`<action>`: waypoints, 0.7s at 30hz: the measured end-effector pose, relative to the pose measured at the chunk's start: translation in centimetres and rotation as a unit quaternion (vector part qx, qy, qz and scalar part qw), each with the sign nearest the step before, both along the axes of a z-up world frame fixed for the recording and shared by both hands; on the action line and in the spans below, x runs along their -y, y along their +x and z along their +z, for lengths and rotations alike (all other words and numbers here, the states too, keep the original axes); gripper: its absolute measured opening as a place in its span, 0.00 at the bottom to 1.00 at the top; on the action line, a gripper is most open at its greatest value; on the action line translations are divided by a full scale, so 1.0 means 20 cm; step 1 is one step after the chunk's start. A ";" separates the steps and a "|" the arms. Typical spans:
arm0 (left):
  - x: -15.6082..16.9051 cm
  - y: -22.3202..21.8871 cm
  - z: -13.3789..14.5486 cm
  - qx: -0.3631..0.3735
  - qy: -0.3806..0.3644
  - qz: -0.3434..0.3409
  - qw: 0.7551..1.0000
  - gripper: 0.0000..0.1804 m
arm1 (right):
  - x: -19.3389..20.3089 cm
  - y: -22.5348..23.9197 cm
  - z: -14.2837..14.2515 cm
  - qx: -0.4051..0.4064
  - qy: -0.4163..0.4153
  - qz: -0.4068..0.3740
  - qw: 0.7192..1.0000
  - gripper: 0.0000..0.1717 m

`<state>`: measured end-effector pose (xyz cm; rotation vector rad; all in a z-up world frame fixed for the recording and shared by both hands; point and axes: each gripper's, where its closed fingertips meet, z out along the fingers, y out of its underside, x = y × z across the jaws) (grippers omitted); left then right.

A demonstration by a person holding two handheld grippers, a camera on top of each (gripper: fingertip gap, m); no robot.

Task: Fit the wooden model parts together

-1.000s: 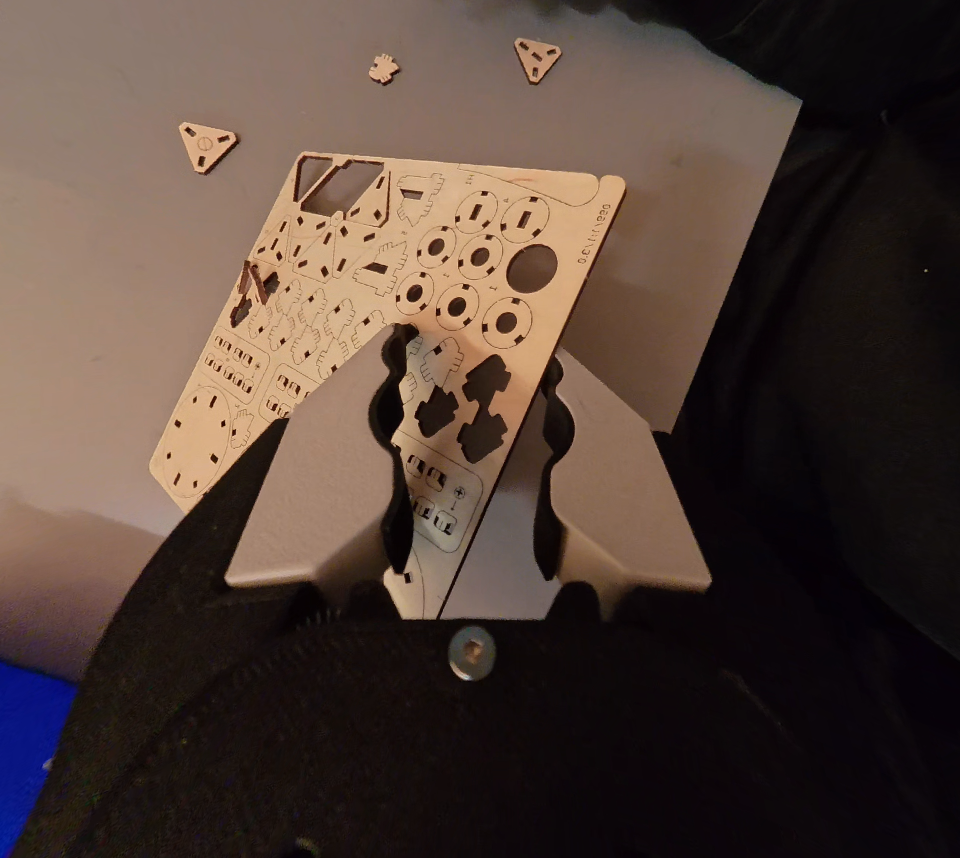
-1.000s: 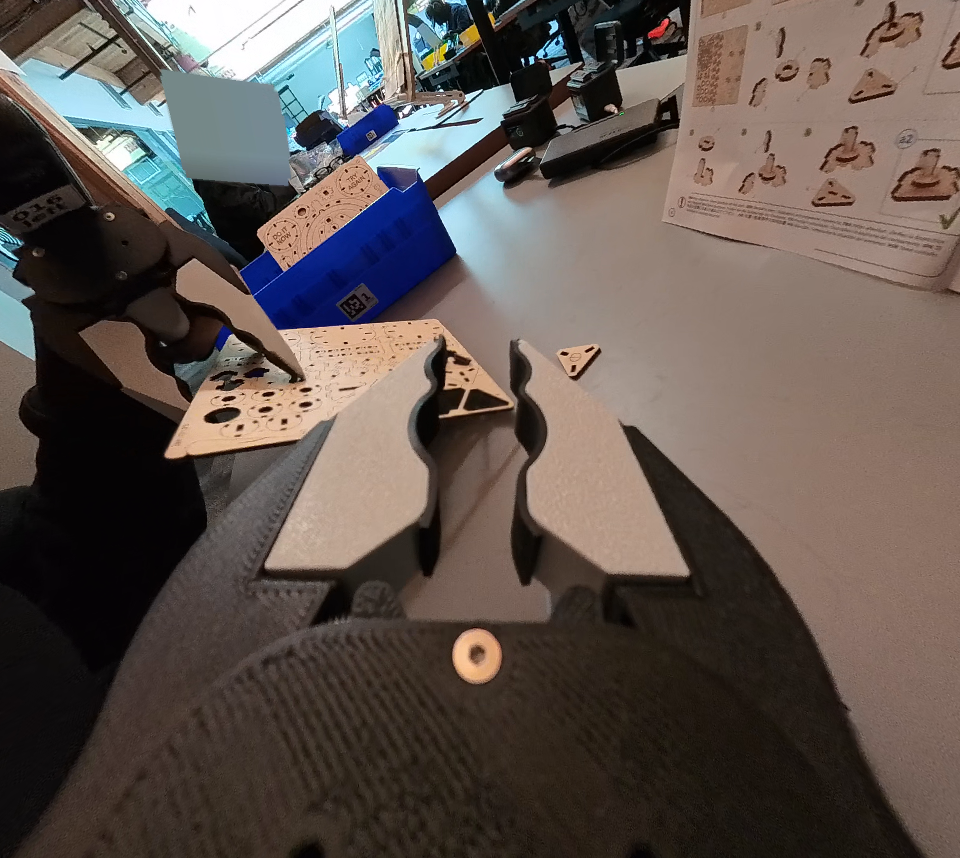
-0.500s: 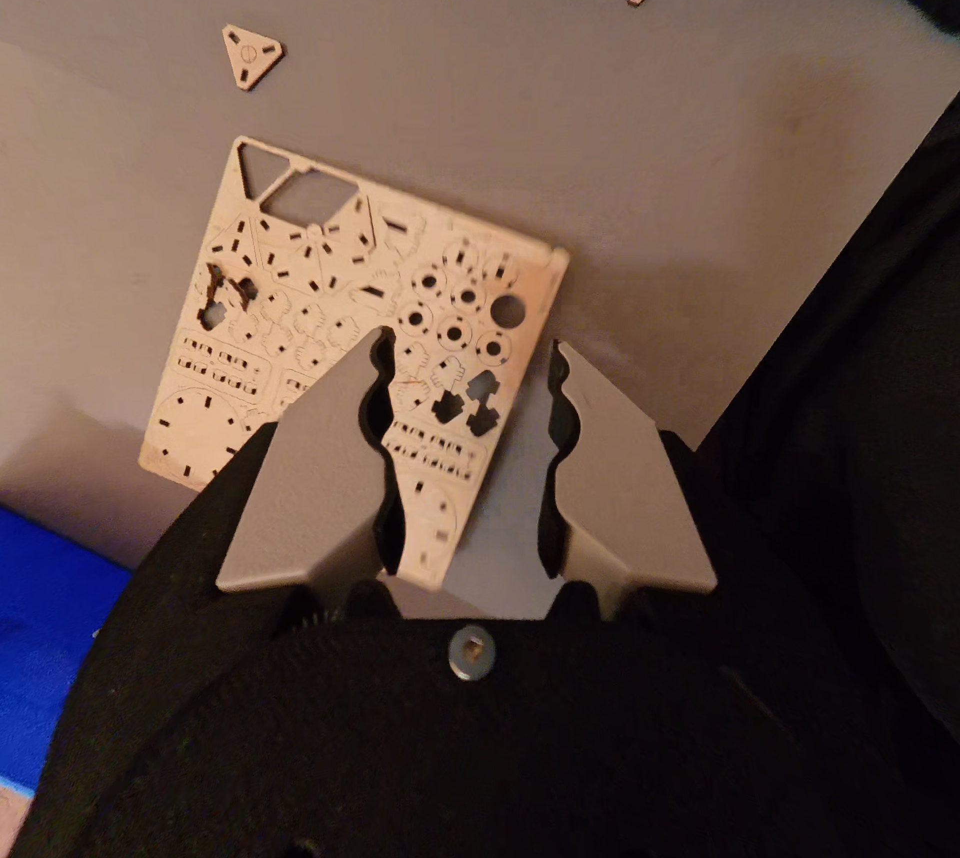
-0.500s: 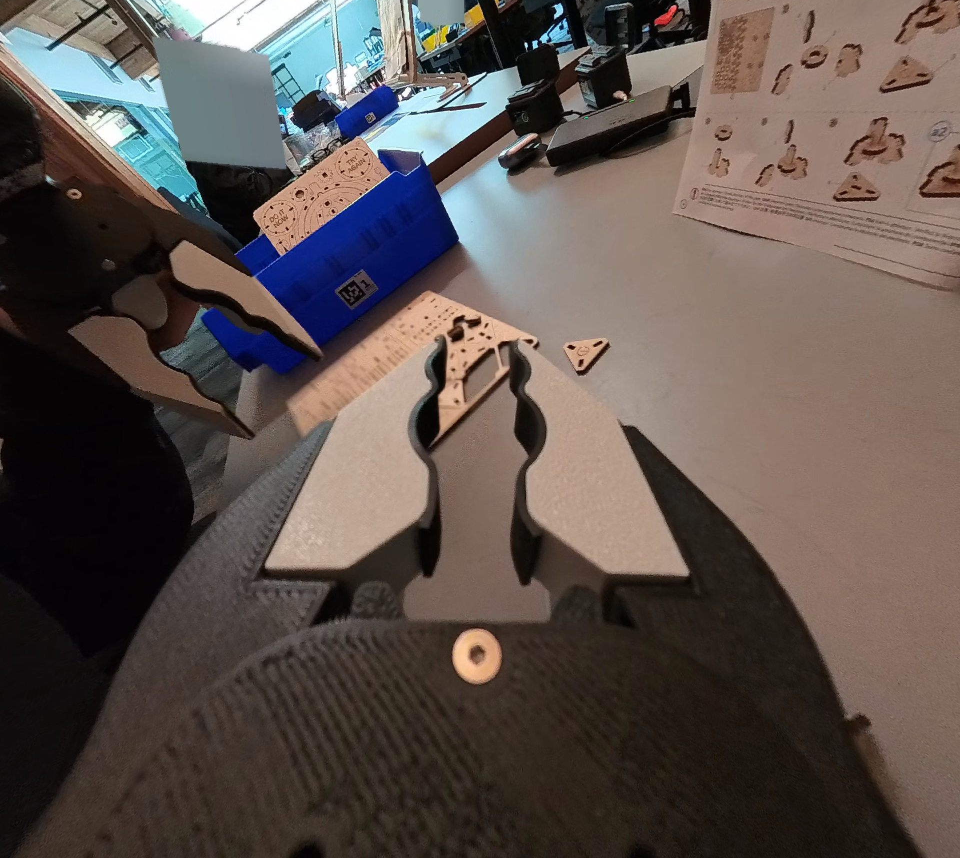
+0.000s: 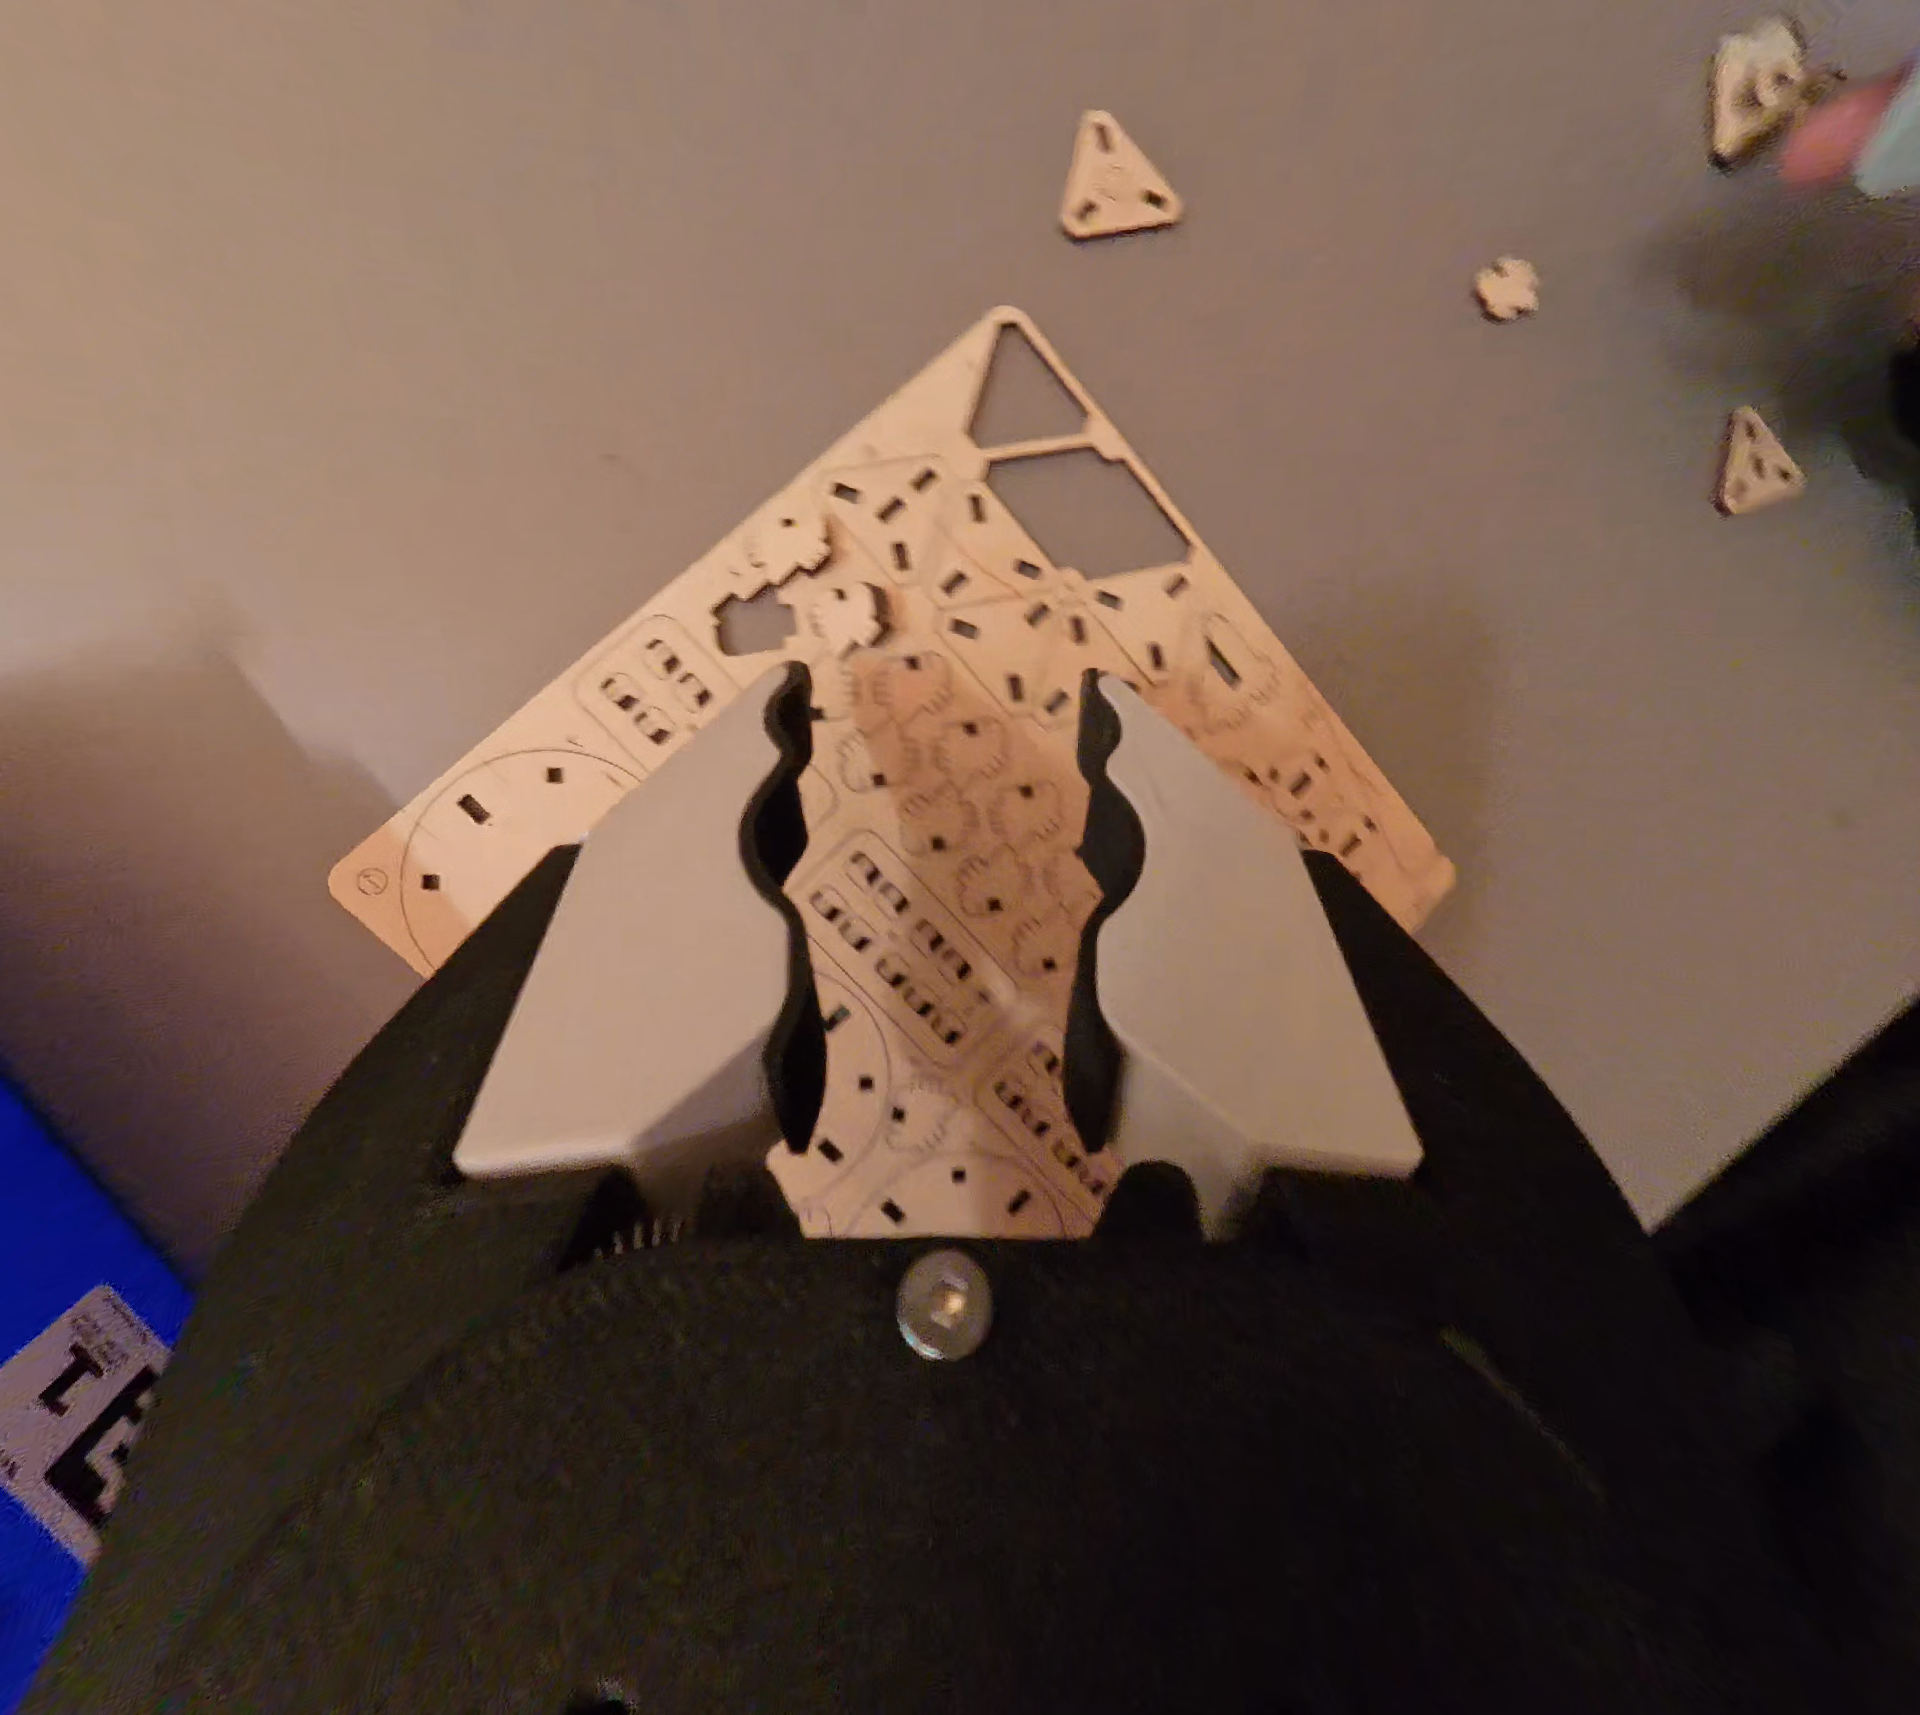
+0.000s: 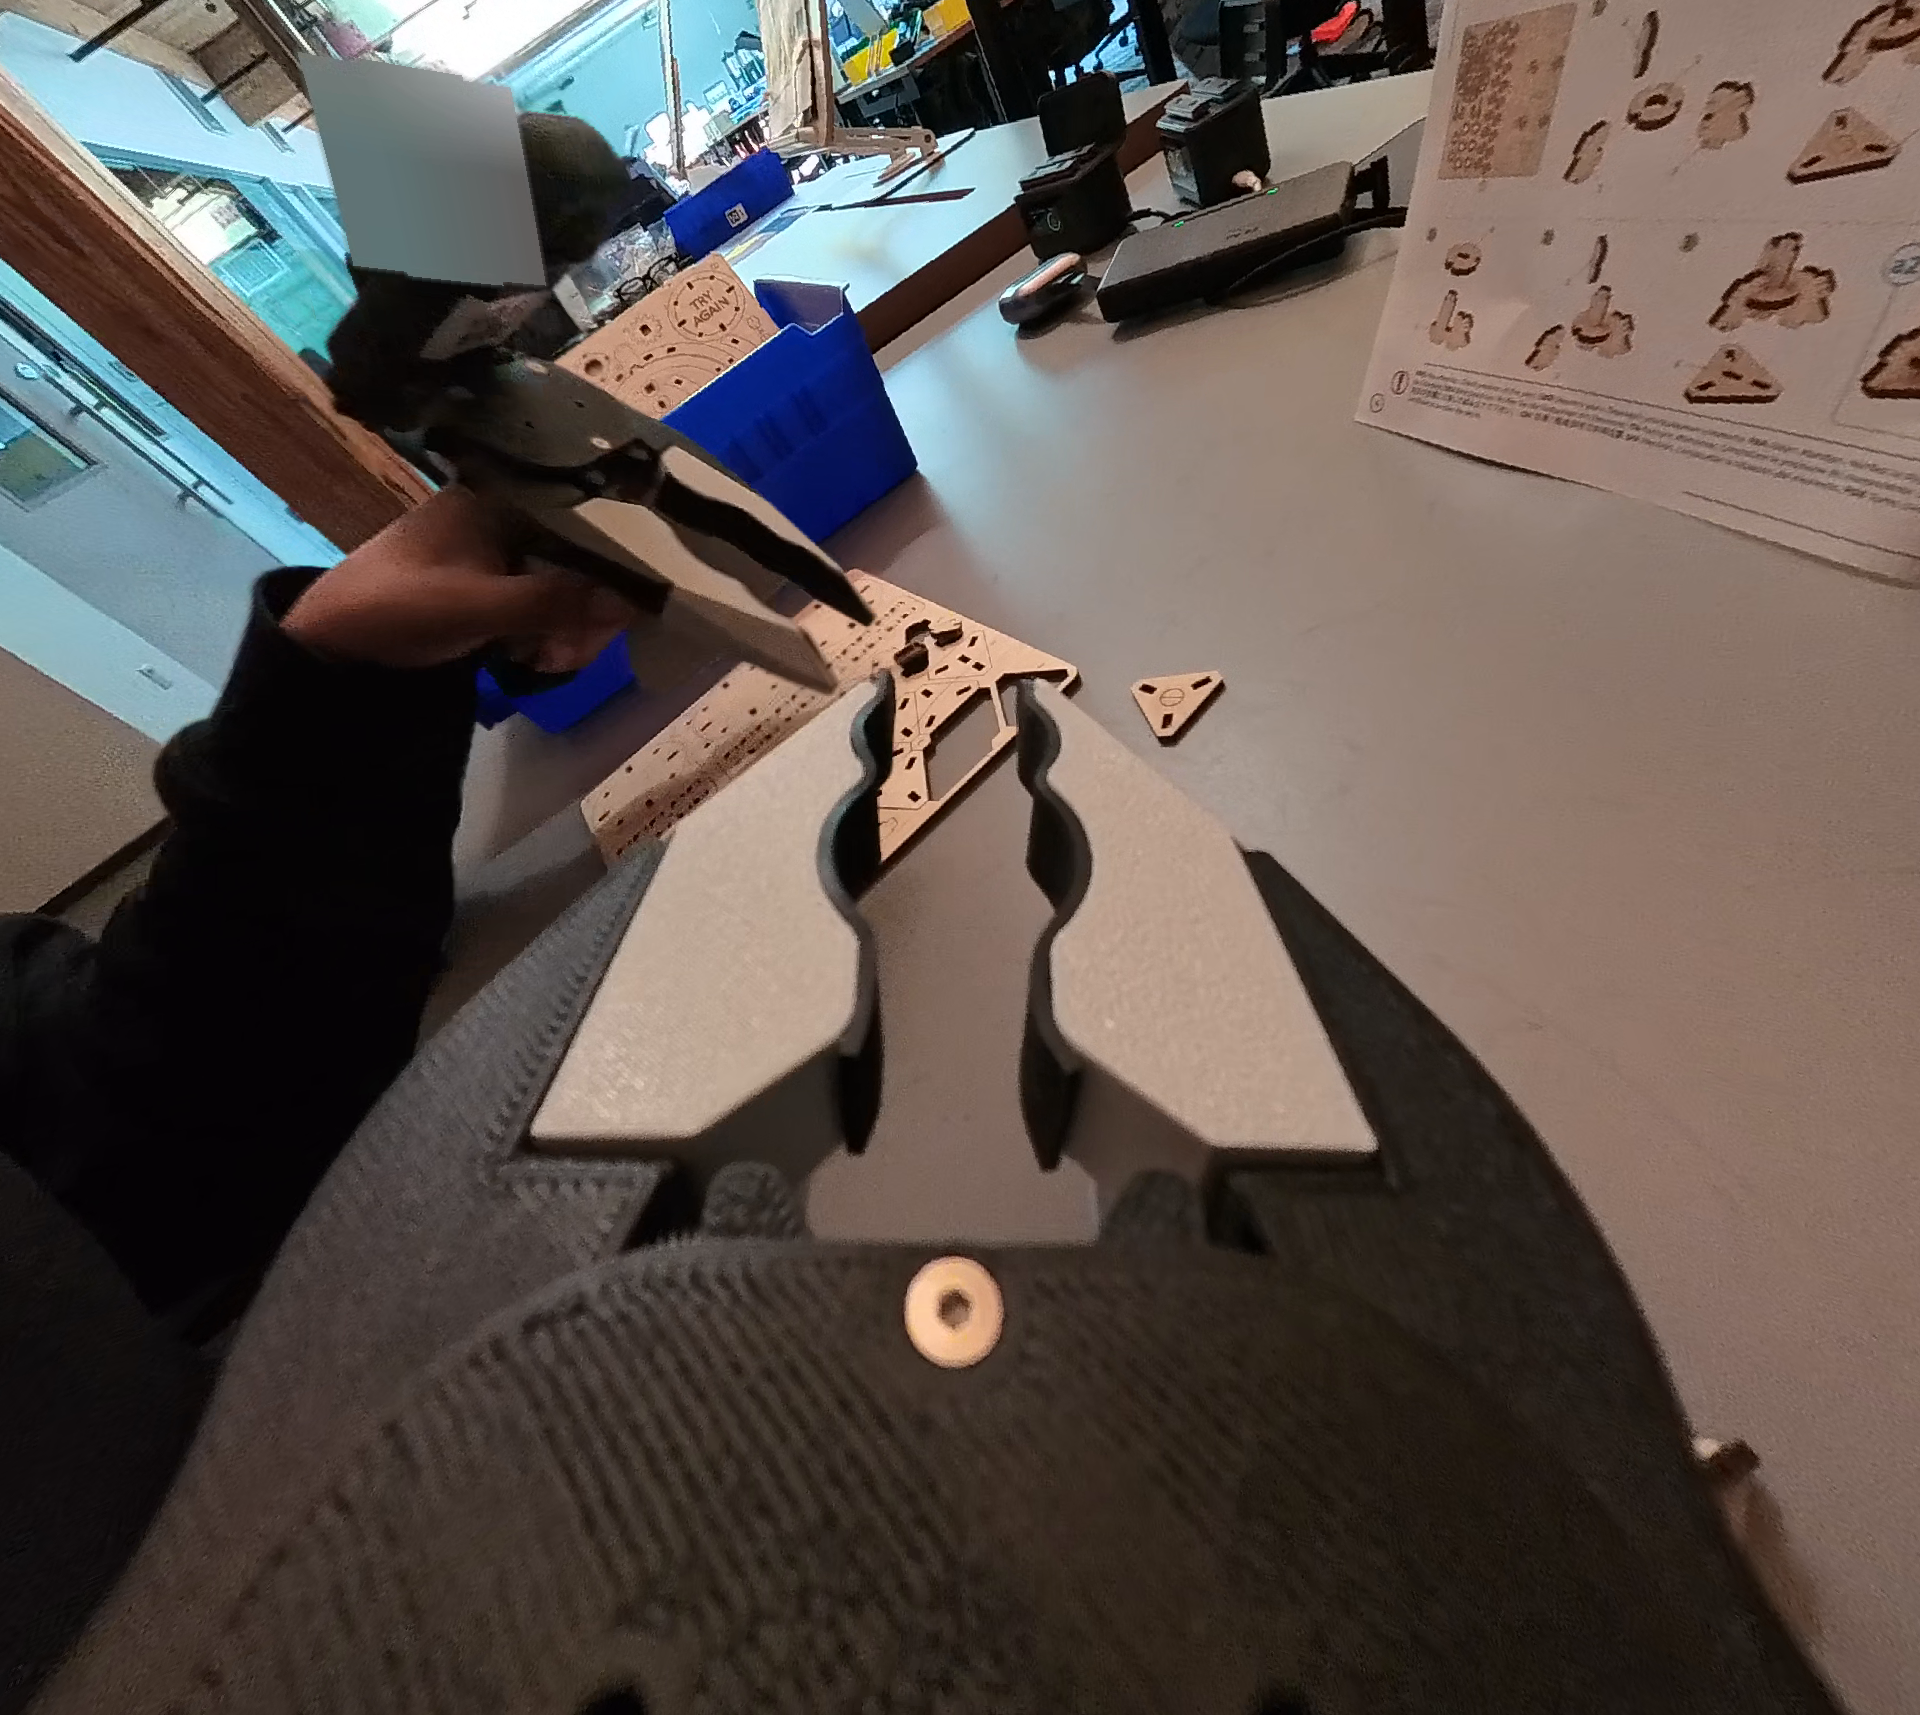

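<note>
A laser-cut wooden sheet (image 5: 1039,585) lies flat on the grey table (image 5: 520,211). It has several cut-out holes, and two small pieces (image 5: 852,611) stand popped up from it. My left gripper (image 5: 940,678) is open and hovers just above the sheet, with its fingertips beside the popped-up pieces. Nothing is between its pads. In the right wrist view the left gripper (image 6: 842,649) slants down over the sheet (image 6: 956,657), held by a hand. My right gripper (image 6: 956,686) is open by a narrow gap and empty, low over the table near the sheet's corner.
Loose wooden triangles (image 5: 1117,185) (image 5: 1756,476) and a small toothed piece (image 5: 1507,289) lie beyond the sheet; one triangle (image 6: 1174,699) shows in the right wrist view. A blue bin (image 6: 790,408) stands at the left. A printed instruction sheet (image 6: 1662,159) and black devices (image 6: 1226,242) are farther back. Tip to tip, the grippers are about 15 cm apart.
My left gripper drew back off the sheet's edge, then swung round over the sheet, which now lies flat with a corner pointing away. Its jaws stayed open. My right gripper barely moved.
</note>
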<state>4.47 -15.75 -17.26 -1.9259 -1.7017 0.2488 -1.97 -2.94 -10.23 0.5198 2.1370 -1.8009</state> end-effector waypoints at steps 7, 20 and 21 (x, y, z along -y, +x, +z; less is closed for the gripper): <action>0.06 -0.06 -0.07 0.000 -0.002 0.040 0.999 0.20 | 0.01 0.01 0.00 0.007 -0.002 0.006 1.000 0.12; 0.02 -0.09 -0.05 -0.018 0.054 0.038 0.998 0.00 | 0.25 0.41 -0.30 -0.255 0.171 0.096 0.947 0.14; 0.04 -0.10 -0.04 -0.024 0.037 0.045 0.998 0.00 | 0.27 0.46 -0.32 -0.278 0.177 0.106 0.938 0.14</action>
